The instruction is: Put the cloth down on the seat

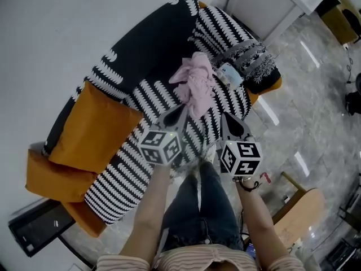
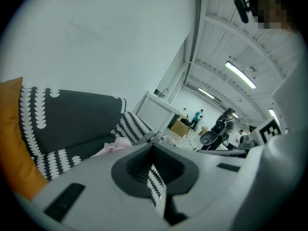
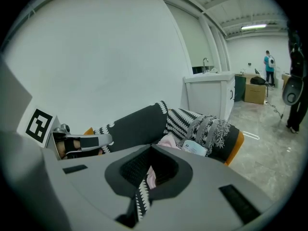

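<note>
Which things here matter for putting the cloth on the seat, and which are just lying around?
For the job: pink cloth, sofa seat.
Just lying about: blue packet, orange cushion, fringed blanket.

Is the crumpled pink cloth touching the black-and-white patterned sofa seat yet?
Touching. The head view shows the crumpled pink cloth lying heaped on the black-and-white patterned sofa seat; the right gripper view also shows it resting there.
</note>
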`<state>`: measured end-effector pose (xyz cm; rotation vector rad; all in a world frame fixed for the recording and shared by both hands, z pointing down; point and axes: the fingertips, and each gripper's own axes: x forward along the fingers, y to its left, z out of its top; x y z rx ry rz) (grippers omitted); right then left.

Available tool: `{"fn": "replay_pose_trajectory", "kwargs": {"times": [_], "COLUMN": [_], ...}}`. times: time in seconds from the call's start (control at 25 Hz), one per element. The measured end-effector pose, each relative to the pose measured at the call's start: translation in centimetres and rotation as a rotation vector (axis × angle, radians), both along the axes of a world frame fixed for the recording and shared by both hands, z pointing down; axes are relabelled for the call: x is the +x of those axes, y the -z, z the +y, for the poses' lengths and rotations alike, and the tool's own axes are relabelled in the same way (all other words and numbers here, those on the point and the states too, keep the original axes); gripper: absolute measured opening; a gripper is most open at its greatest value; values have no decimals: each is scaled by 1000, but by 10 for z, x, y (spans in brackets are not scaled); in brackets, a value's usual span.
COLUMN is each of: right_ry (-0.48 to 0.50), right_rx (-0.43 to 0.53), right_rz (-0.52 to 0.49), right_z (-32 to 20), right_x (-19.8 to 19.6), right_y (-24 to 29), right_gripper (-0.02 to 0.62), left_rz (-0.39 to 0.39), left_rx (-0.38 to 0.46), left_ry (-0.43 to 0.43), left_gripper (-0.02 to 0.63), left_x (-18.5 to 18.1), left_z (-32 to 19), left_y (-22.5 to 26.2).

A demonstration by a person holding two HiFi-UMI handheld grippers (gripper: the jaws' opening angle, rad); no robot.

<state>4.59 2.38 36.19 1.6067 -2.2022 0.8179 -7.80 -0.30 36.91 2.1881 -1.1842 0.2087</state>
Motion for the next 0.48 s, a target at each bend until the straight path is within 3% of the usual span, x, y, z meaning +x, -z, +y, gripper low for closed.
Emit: {"fn": "replay_pose_trajectory", "kwargs": {"times": [0.48], "right_ry": [14], "right_rx": [29], "right_rz": [-1], "right_z": [14], "right_x": [-7], "right_y": [15], "right_gripper": [8], "left_rz": [9], "left_rx": [1], "left_ry": [-15], "left_gripper": [11], "left_x": [1], "left_z": [10], "left_y": [6]}}
